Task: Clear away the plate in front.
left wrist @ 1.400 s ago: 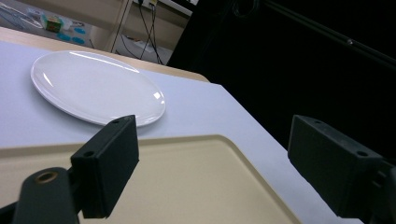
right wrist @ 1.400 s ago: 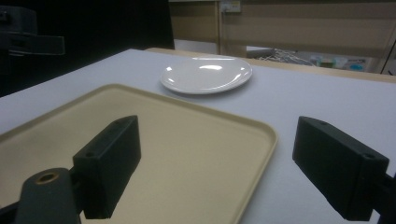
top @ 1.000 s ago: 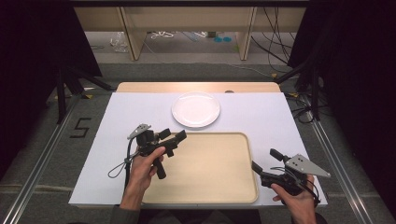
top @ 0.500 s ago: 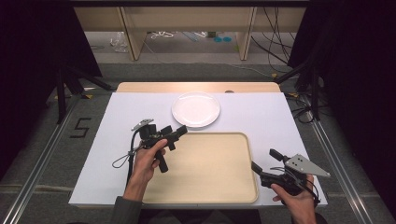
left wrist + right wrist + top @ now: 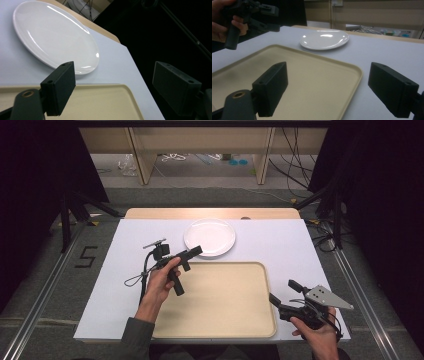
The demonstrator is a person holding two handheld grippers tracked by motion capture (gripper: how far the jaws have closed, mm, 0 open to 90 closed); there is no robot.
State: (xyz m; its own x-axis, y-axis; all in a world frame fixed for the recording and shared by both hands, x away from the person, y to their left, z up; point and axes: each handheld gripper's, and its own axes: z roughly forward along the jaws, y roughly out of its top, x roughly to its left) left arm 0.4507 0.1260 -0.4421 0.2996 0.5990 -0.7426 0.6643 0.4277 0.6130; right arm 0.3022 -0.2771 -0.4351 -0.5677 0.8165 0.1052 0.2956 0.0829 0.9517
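Note:
A white plate (image 5: 209,237) lies empty on the white table cover, just beyond the far rim of a beige tray (image 5: 225,305), which is also empty. My left gripper (image 5: 192,257) hangs open over the tray's far left corner, and its jaws point at the plate's near edge. From the left gripper view the plate (image 5: 50,35) lies close ahead, past the tray rim (image 5: 87,86), and the left gripper (image 5: 117,82) holds nothing. My right gripper (image 5: 281,291) stands open at the tray's near right corner. It (image 5: 332,87) looks across the tray (image 5: 312,72) toward the plate (image 5: 324,38).
White cover (image 5: 280,245) spreads over a wooden table whose far edge (image 5: 210,213) shows behind the plate. Dark stands and cables flank both sides on the floor. The left hand and its gripper (image 5: 249,15) appear at the upper left of the right gripper view.
My left gripper has moved forward and a little right, closer to the plate. The right gripper has stayed put.

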